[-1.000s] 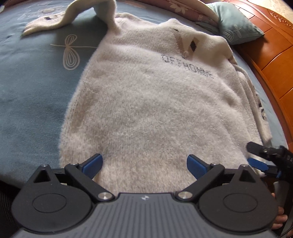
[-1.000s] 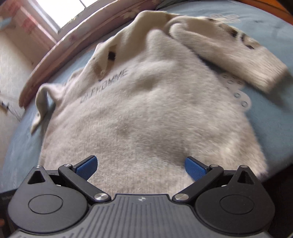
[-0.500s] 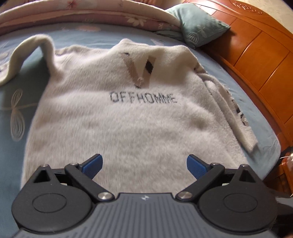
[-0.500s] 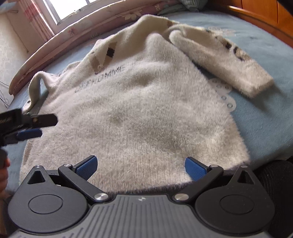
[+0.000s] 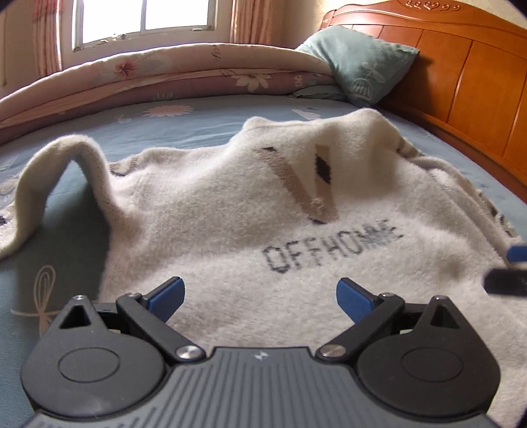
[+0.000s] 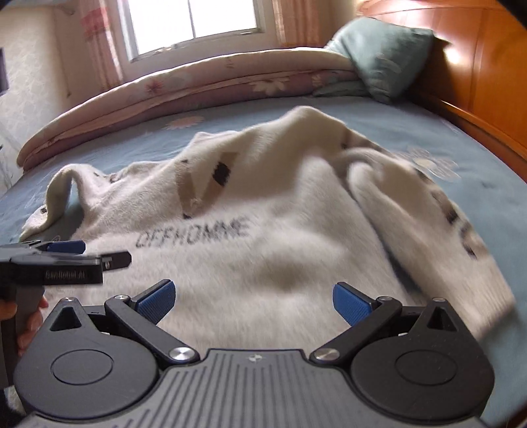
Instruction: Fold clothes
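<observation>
A fluffy cream sweater (image 5: pixel 263 210) with a brown V mark and dark lettering lies face up on the blue bedsheet (image 5: pixel 59 230). One sleeve (image 5: pixel 59 171) arches up at the left; the other sleeve (image 6: pixel 411 204) lies along the right side. My left gripper (image 5: pixel 260 296) hovers open over the sweater's lower body, nothing between its blue pads. My right gripper (image 6: pixel 253 298) is open too, low over the hem area. In the right wrist view the left gripper (image 6: pixel 98 255) shows at the left edge, held by a hand (image 6: pixel 29 329). The sweater's hem is hidden behind both gripper bodies.
A folded floral quilt (image 5: pixel 171 75) runs along the far side of the bed under a window (image 5: pixel 145 19). A teal pillow (image 5: pixel 359 62) leans on the orange wooden headboard (image 5: pixel 467 85) at the right. Bare sheet lies left of the sweater.
Both grippers have tilted up and moved forward over the sweater, from looking down at it to looking along the bed toward the window. Both stay open.
</observation>
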`<action>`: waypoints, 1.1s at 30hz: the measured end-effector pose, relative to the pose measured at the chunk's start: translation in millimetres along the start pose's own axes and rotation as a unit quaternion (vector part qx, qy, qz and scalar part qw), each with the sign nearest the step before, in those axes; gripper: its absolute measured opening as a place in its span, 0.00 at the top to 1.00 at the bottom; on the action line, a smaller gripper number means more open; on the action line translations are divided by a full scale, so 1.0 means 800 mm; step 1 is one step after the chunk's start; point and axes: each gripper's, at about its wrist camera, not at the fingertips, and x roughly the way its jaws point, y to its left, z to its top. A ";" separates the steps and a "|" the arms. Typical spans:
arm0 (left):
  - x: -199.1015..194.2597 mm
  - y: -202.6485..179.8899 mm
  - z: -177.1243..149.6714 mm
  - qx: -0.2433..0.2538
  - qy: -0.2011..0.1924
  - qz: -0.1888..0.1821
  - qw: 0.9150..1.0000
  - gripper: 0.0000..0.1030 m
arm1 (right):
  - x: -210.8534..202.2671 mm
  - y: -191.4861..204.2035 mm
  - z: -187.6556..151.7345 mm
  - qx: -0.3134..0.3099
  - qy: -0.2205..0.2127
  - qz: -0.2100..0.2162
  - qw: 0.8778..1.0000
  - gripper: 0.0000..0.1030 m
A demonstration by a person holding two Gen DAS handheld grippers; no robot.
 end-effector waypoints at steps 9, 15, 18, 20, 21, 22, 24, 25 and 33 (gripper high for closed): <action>0.014 0.012 -0.023 -0.002 0.001 -0.029 1.000 0.02 | 0.125 0.012 0.051 -0.023 0.027 0.012 0.999 0.00; 0.014 0.012 -0.024 -0.005 -0.006 -0.027 1.000 0.01 | 0.098 -0.028 -0.008 0.011 0.034 0.007 0.999 0.00; 0.014 0.010 -0.026 -0.003 -0.008 -0.023 1.000 0.01 | 0.054 -0.038 -0.045 0.003 0.035 -0.008 0.999 0.00; 0.014 0.010 -0.026 -0.003 -0.008 -0.024 1.000 0.01 | 0.031 -0.038 -0.064 -0.009 0.037 -0.020 0.999 0.00; 0.014 0.011 -0.026 -0.003 -0.008 -0.024 1.000 0.01 | 0.020 -0.038 -0.073 -0.015 0.038 -0.026 0.999 0.00; 0.013 0.011 -0.027 -0.003 -0.009 -0.024 1.000 0.01 | 0.012 -0.038 -0.080 -0.025 0.040 -0.034 0.998 0.00; 0.012 0.011 -0.027 -0.003 -0.009 -0.024 1.000 0.01 | 0.000 -0.033 -0.085 -0.038 0.046 -0.052 0.997 0.00; 0.012 0.010 -0.028 -0.002 -0.009 -0.024 1.000 0.01 | -0.003 -0.030 -0.084 -0.038 0.050 -0.059 0.996 0.00; 0.012 0.009 -0.032 0.002 -0.015 -0.021 1.000 0.01 | 0.017 0.031 -0.055 -0.110 0.009 -0.027 0.994 0.00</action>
